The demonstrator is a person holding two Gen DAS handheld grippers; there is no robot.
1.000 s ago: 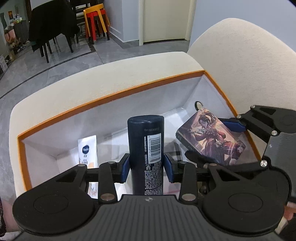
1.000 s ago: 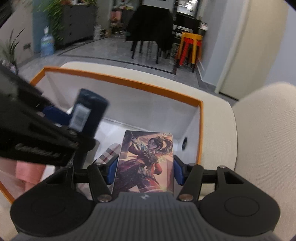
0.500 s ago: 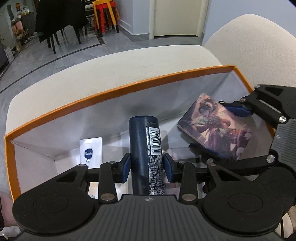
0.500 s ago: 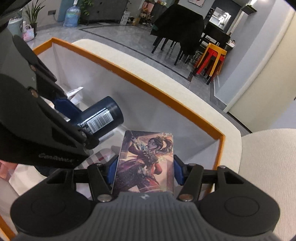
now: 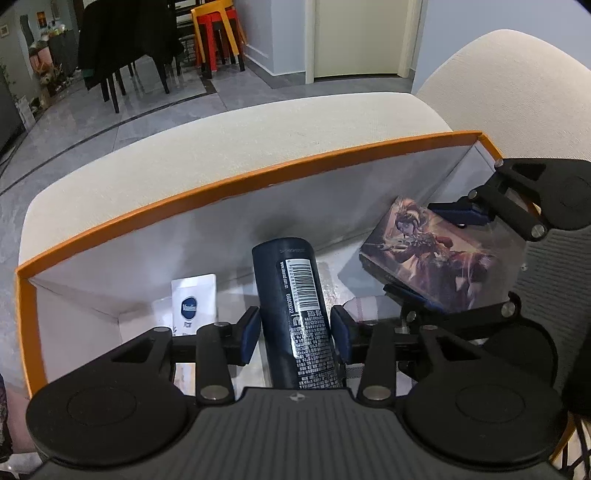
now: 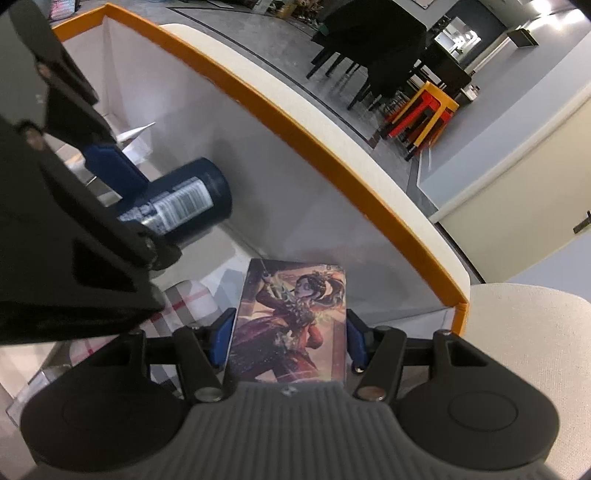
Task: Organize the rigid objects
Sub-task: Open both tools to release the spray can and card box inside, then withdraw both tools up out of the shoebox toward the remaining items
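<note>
A dark blue spray can [image 5: 295, 306] with a barcode stands tilted inside the orange-rimmed white box [image 5: 258, 177]. My left gripper [image 5: 295, 332] straddles it and its jaws are opening; the blue pads [image 5: 249, 334] stand just off the can's sides. In the right wrist view the same can [image 6: 184, 203] pokes out past the left gripper's fingers [image 6: 110, 170]. My right gripper [image 6: 290, 332] is shut on an illustrated card box [image 6: 291, 325], held over the box's right end. From the left wrist view that card box [image 5: 424, 254] sits tilted.
A white Vaseline pack [image 5: 194, 302] leans in the box's left corner, and a plaid item [image 6: 184, 299] lies on its floor. The box rests on a cream sofa [image 5: 221, 136]. Black chairs [image 5: 125, 48] and red-yellow stools [image 5: 218, 33] stand beyond on grey tiles.
The left pads have parted slightly from the can. My right gripper has rolled and sunk a little with the card box, which now sits lower and further right in the box.
</note>
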